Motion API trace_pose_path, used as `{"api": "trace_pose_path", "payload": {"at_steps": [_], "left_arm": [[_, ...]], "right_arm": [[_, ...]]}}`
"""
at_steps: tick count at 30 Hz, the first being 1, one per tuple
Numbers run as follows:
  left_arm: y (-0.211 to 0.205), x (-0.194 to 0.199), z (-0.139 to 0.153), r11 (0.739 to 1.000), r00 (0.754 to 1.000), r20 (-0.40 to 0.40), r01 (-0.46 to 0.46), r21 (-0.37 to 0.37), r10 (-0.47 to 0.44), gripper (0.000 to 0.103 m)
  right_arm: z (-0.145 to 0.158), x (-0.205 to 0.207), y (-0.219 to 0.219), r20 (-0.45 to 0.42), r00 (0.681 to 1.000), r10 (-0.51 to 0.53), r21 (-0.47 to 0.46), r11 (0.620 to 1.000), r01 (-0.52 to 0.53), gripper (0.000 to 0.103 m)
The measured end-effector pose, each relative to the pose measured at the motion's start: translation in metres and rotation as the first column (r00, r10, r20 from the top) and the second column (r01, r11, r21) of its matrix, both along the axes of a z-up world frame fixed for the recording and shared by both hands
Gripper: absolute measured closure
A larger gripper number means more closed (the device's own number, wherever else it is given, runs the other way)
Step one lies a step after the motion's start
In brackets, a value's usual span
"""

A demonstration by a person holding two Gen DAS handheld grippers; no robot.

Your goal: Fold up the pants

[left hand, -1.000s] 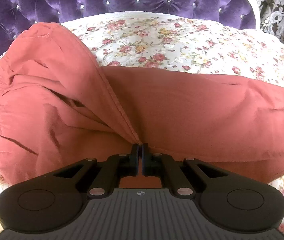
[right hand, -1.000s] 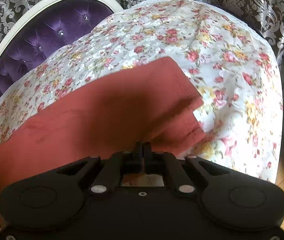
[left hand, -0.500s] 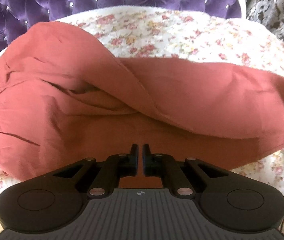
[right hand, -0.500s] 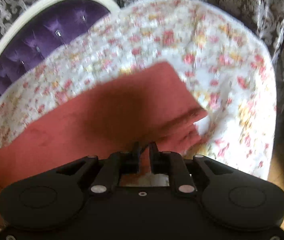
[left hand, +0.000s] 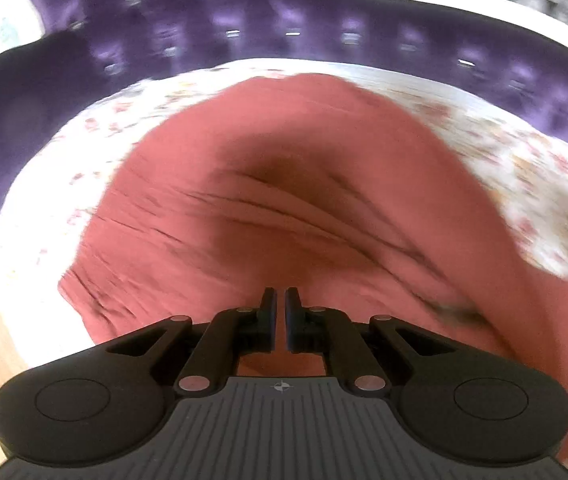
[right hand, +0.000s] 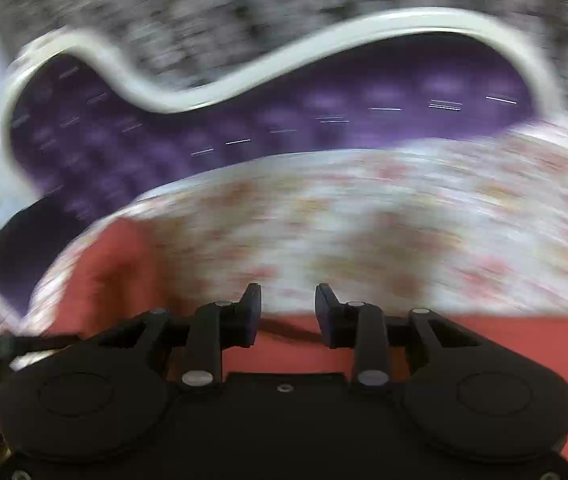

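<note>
Opening with nothing between its fingers, the right claw (right hand: 287, 300) clears the rust-red pants (left hand: 284, 208); the left claw (left hand: 280, 304) is pinched closed, apparently empty, and the loose fold risks slumping open.

Pants (left hand: 303, 216): rust-red woven cloth, lying on the bed, motion-blurred in both views. Left wrist view: cloth heaped in a broad rounded mound, its far edge close to the head edge of the bed, long shallow creases and a dark hollow across the middle; gathered, wrinkled band at the lower left reaching the bed's left edge. Right wrist view: a flat red strip along the near edge of the bed, with one raised part at the left. Seams too blurred to tell
</note>
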State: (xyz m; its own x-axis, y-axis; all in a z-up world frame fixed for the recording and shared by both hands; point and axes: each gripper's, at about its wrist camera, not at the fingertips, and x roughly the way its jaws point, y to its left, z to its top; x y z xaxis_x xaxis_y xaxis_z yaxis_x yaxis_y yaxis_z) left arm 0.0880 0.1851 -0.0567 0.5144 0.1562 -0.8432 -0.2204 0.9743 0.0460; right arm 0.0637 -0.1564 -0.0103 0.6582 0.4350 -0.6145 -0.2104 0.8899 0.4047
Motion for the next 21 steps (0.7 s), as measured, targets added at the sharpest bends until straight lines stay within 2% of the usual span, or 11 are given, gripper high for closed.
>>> {"api": "trace_pose_path", "payload": {"at_steps": [3, 6, 11, 14, 21], "left_arm": [[0.03, 0.022, -0.006, 0.999, 0.999, -0.01, -0.053, -0.002, 0.053, 0.098], [0.055, 0.04, -0.012, 0.996, 0.996, -0.024, -0.085, -0.028, 0.085, 0.098], [0.09, 0.058, -0.026, 0.989, 0.988, -0.05, -0.146, -0.033, 0.144, 0.098], [0.114, 0.067, -0.031, 0.979, 0.985, -0.04, -0.173, -0.107, 0.17, 0.098], [0.128, 0.078, -0.03, 0.979, 0.981, -0.037, -0.191, -0.076, 0.189, 0.1]], "right_arm": [[-0.001, 0.034, 0.065, 0.031, 0.984, 0.174, 0.002, 0.985, -0.174, 0.06], [-0.005, 0.067, 0.116, 0.054, 0.959, 0.279, -0.029, 0.96, -0.278, 0.06], [-0.017, 0.114, 0.17, 0.056, 0.931, 0.36, -0.078, 0.931, -0.356, 0.06], [-0.03, 0.133, 0.19, 0.025, 0.917, 0.397, -0.09, 0.915, -0.394, 0.06], [-0.06, 0.156, 0.22, -0.079, 0.874, 0.479, -0.074, 0.871, -0.485, 0.06]]}}
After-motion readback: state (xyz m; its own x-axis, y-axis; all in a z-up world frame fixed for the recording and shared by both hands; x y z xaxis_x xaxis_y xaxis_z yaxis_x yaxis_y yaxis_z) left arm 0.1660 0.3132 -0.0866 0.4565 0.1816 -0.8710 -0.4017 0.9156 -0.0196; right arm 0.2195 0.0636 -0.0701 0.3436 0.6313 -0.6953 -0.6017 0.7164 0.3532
